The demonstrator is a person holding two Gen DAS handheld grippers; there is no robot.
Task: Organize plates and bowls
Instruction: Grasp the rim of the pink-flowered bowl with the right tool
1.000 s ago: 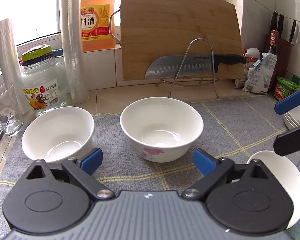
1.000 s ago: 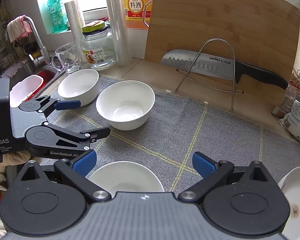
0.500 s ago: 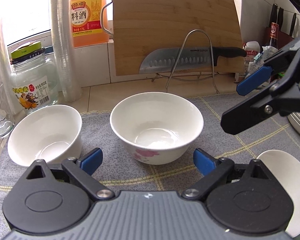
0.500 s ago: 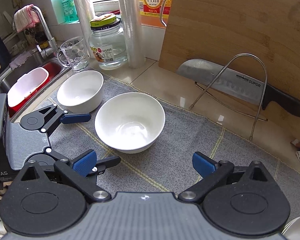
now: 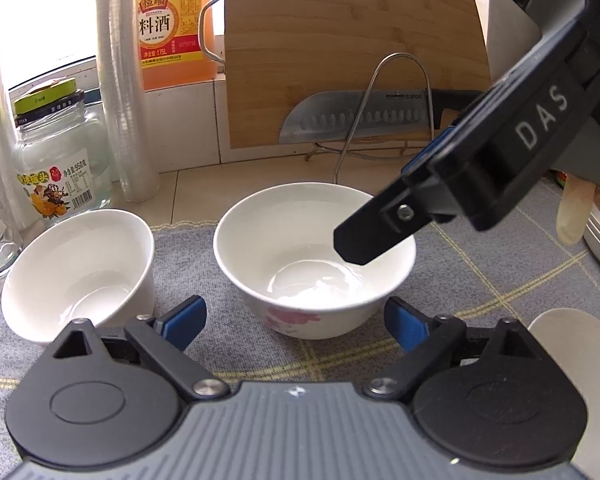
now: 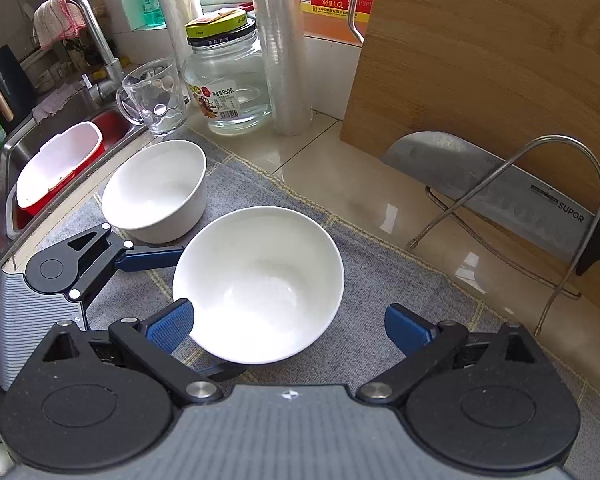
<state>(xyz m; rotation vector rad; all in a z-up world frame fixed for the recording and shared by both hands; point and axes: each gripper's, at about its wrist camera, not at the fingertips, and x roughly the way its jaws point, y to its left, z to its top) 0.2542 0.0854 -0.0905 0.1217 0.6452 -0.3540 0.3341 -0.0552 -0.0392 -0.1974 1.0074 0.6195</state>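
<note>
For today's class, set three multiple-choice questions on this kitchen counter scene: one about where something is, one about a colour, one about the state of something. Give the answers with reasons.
1. Where is the knife?
A. In the sink
B. On a wire rack in front of the cutting board
C. Inside a bowl

2. What colour is the flower print on the bowl with the flower print?
A. Pink
B. Green
C. Black

3. How does the left hand-held gripper stand?
A. Shut on a glass mug
B. Shut on a jar
C. Open, holding nothing

Answers:
1 B: the blade rests across the wire rack, and the cutting board leans behind it.
2 A: pink flowers show on its near side in the left wrist view.
3 C: its blue pads stand wide apart, short of the bowl.
</note>
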